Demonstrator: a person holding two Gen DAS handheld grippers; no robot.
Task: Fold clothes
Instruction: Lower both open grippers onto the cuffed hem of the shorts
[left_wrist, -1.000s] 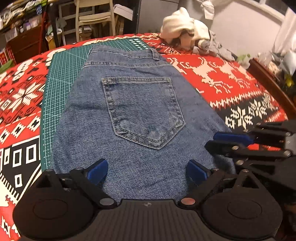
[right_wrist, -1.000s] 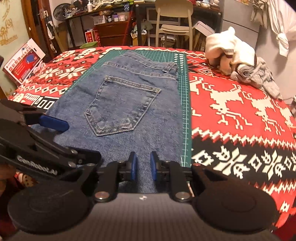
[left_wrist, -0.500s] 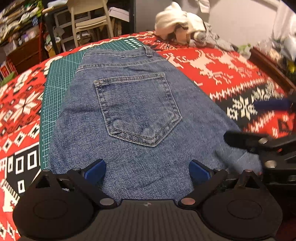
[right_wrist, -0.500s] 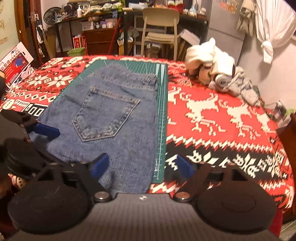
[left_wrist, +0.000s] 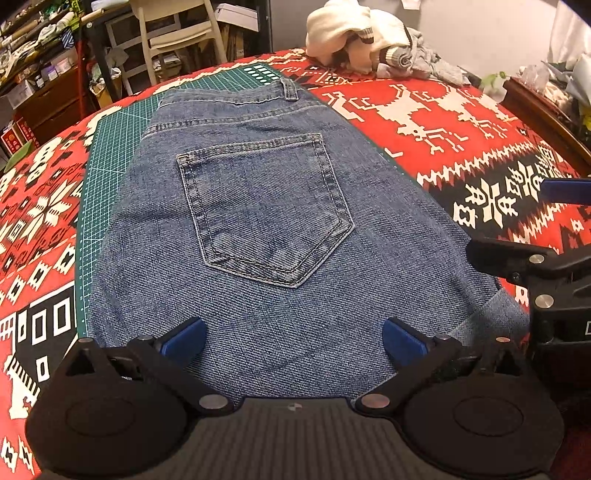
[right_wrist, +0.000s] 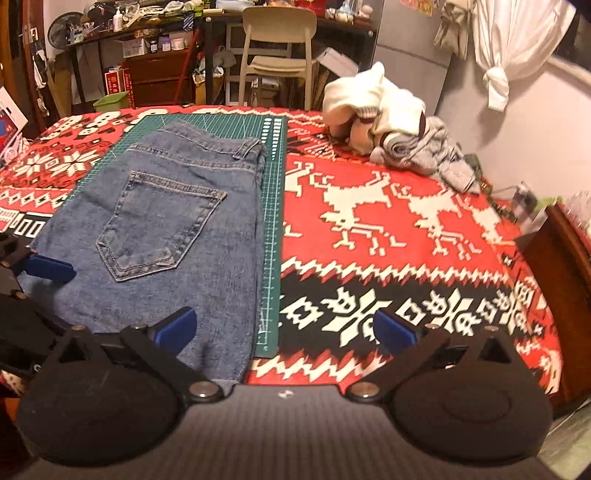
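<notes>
Folded blue jeans lie flat on a green cutting mat, back pocket up, waistband at the far end. The same jeans fill the left half of the right wrist view. My left gripper is open over their near edge, nothing between its blue pads. My right gripper is open too, above the near right corner of the jeans and the mat's edge, holding nothing. In the left wrist view the right gripper shows at the right edge, beside the jeans' folded corner.
A red, white and black patterned cloth covers the table. A heap of cream and grey clothes sits at the far right. A wooden ledge borders the right side. A chair and cluttered shelves stand behind the table.
My right gripper went from shut to wide open, let go of the jeans' near edge and drew back to the right. The left gripper stayed open and shifted slightly.
</notes>
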